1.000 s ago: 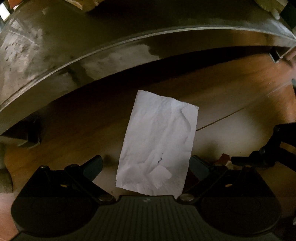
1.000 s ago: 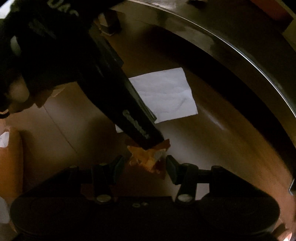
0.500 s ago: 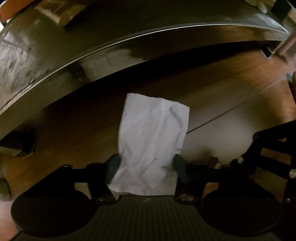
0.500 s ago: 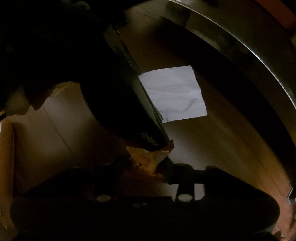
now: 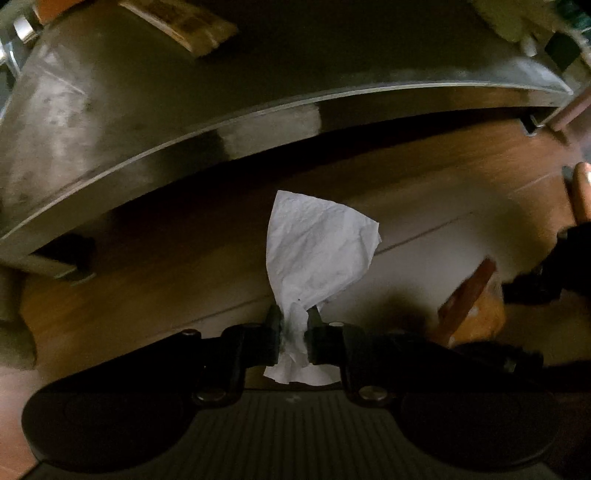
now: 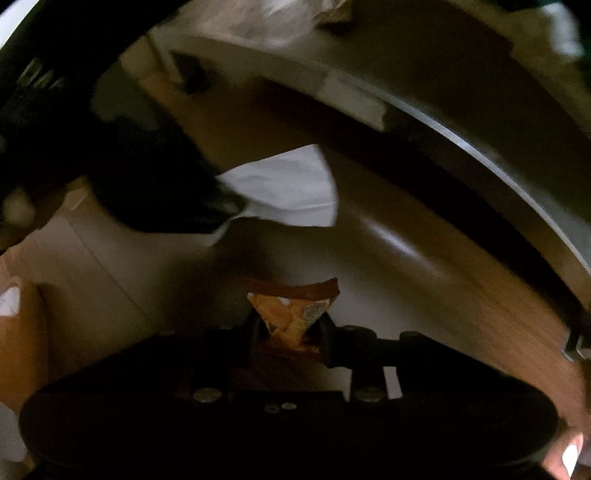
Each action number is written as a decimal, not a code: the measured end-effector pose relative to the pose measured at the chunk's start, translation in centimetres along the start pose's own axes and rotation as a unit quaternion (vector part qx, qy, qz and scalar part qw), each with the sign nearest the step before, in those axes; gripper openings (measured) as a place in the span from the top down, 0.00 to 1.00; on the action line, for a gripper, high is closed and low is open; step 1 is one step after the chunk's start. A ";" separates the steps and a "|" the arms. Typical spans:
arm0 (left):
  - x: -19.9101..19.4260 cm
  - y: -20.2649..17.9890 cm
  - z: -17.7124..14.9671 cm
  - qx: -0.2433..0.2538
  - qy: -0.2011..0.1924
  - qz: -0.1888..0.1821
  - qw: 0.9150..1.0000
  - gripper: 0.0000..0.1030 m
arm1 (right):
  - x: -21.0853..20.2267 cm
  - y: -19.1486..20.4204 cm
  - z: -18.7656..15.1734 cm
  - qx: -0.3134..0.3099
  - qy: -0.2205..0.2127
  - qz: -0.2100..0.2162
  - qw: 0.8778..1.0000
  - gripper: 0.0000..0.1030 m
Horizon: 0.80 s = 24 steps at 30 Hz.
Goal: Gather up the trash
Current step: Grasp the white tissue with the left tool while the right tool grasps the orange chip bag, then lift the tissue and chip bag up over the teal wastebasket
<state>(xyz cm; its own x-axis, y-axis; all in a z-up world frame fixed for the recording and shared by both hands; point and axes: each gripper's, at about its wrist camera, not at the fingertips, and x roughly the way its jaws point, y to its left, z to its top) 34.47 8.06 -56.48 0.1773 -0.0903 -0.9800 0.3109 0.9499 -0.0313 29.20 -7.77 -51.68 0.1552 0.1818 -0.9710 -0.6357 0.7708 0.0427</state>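
A white sheet of paper hangs crumpled above the wooden floor. My left gripper is shut on its lower end. In the right wrist view the same paper trails from the dark, blurred left gripper. My right gripper has an orange snack wrapper between its pads. Its jaws are closing, and the pads press the wrapper's sides. That wrapper also shows at the right of the left wrist view, off the floor.
A low table with a metal-edged top curves across the far side, and a flat box lies on it. An orange object stands at the left edge. A person's fingertip shows at the right.
The left jaws went from wide open around the flat paper to shut on it, bunching and lifting it. The right jaws narrowed on the orange wrapper and rose with it.
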 end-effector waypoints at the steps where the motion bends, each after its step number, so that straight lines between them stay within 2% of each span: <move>1: -0.7 0.0 0.3 -0.001 0.001 -0.003 1.000 0.87 | -1.0 -0.2 0.0 0.007 -0.004 -0.002 1.000 0.72; 5: -4.8 0.6 0.1 -0.003 -0.004 -0.015 1.000 0.87 | -4.9 -0.7 0.2 0.031 -0.017 -0.008 0.999 0.72; 11: -14.2 1.5 0.4 0.014 -0.031 -0.017 0.999 0.87 | -13.8 -0.7 0.7 0.054 -0.055 -0.019 0.997 0.72; 13: -16.4 0.8 1.5 0.012 -0.042 -0.014 0.999 0.87 | -17.3 -0.4 0.8 0.063 -0.073 -0.019 0.995 0.72; 19: -25.6 -1.0 1.8 0.003 -0.087 -0.003 0.996 0.87 | -27.0 0.1 0.3 0.077 -0.136 -0.026 0.987 0.72; 24: -33.7 -3.7 0.8 0.002 -0.136 0.003 0.991 0.87 | -34.8 0.8 1.0 0.077 -0.193 -0.032 0.978 0.72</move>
<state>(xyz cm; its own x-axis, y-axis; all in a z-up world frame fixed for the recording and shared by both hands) 28.10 7.37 -23.19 0.4234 -0.1633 -0.8911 0.3132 0.9494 -0.0252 24.04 -12.83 -17.65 0.4846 0.3238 -0.8126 -0.4980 0.8658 0.0480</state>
